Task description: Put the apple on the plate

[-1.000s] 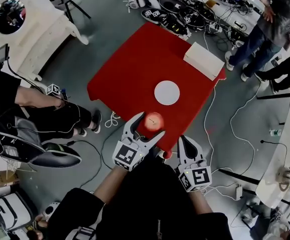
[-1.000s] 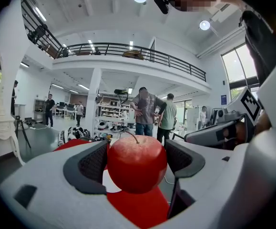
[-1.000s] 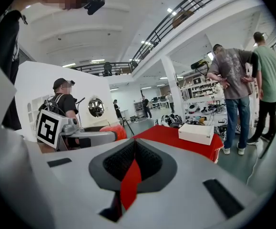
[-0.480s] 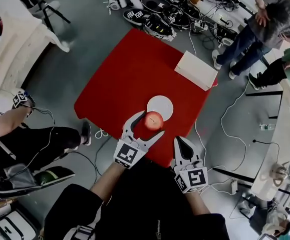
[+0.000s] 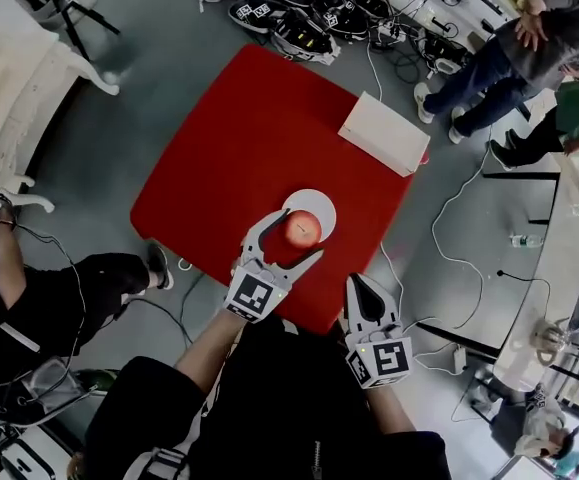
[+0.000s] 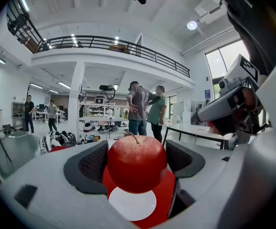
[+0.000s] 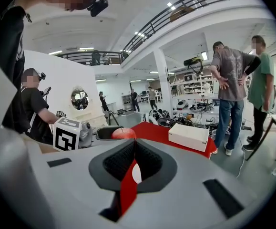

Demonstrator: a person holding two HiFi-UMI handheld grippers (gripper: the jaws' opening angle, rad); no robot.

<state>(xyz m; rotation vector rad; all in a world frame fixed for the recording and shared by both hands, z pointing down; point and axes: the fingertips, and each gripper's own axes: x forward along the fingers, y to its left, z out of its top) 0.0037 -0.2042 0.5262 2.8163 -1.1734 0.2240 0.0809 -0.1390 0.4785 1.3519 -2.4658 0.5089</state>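
My left hand-held gripper (image 5: pixel 294 236) has hold of the red apple (image 5: pixel 302 229); its jaws stand about half open, and the dark pads (image 6: pixel 92 163) press the fruit from either side, stem (image 6: pixel 132 137) upward. The white round plate (image 5: pixel 320 206) lies directly under and just ahead of this hand-held gripper, on the red bench (image 5: pixel 259 128). From above, the apple overlaps the plate's near half. In the left gripper view a band of red shows between the apple's underside and the plate, so the fruit looks to be held above the plate, though I cannot tell for sure.

My right hand-held gripper (image 5: pixel 362 286) hangs to the right of the left one and nearer to me, over the bench's near edge; its jaws are drawn together, leaving only a thin slit through which red bench and a sliver of white plate show, and nothing is held between them.

Farther ahead and to the right of both hand-held grippers, a white box (image 5: pixel 381 134) sits at the bench's far right corner. Beyond the bench's far edge lies a heap of grippers and cables (image 5: pixel 299 8). Two people (image 5: pixel 509 58) stand off to the far right.
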